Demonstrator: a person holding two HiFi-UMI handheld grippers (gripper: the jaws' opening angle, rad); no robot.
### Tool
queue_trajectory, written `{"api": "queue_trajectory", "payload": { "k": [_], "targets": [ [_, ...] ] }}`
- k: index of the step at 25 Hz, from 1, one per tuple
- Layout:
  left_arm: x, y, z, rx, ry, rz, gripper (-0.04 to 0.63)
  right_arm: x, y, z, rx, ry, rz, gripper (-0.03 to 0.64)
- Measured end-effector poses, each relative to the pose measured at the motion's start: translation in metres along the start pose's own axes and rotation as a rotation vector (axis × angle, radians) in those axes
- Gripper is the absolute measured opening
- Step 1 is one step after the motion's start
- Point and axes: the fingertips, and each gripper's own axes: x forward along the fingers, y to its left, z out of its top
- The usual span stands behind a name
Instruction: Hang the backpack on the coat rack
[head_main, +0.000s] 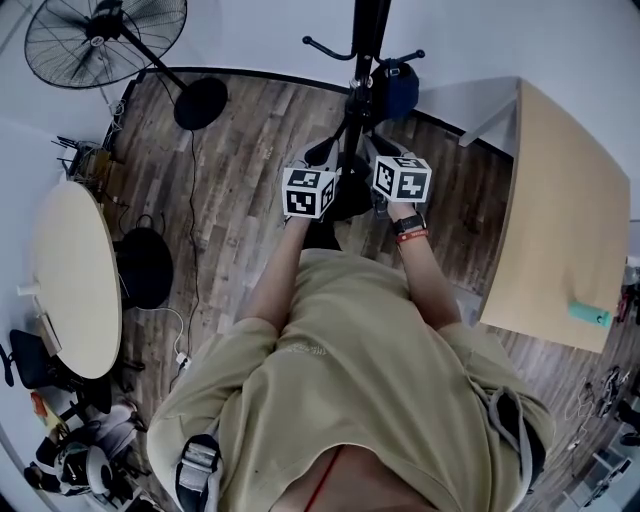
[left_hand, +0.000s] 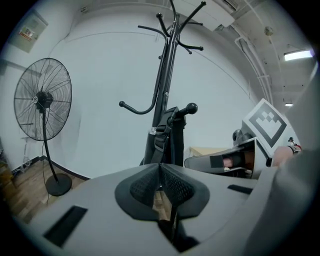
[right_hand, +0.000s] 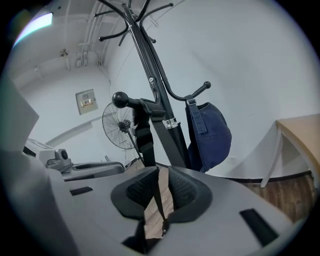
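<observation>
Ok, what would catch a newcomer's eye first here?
The black coat rack straight ahead, with a black backpack strap looped over its knobbed hook and a blue bag hanging from another hook. Then the left tool and right tool, held close together just before the pole, and a big fan standing to the rack's left.

Coat rack (head_main: 365, 40) stands ahead, fan (head_main: 105, 35) to its left, table (head_main: 555, 220) to its right.
</observation>
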Motion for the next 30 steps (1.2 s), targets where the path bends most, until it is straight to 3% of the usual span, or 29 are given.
{"api": "queue_trajectory", "payload": {
  "k": [10, 17, 25, 30],
  "targets": [
    [-0.045, -0.021, 0.016, 0.042, -0.1, 0.044, 0.026, -0.059, 0.009, 0.01, -0.019, -0.111, -0.024, 0.058],
    [-0.09, -0.04, 0.045, 0.031, -0.198, 0.057, 0.026, -0.113, 0.017, 0.028, -0.072, -0.193, -0.06, 0.042],
    [-0.15, -0.07, 0.064, 0.066, -0.262, 0.092, 0.025, -0.176, 0.041, 0.033, -0.201, -0.285, -0.08, 0.015],
    [-0.175, -0.083, 0.058, 0.081, -0.281, 0.12, 0.025, -0.206, 0.046, 0.02, -0.171, -0.347, -0.092, 0.015]
  ]
}}
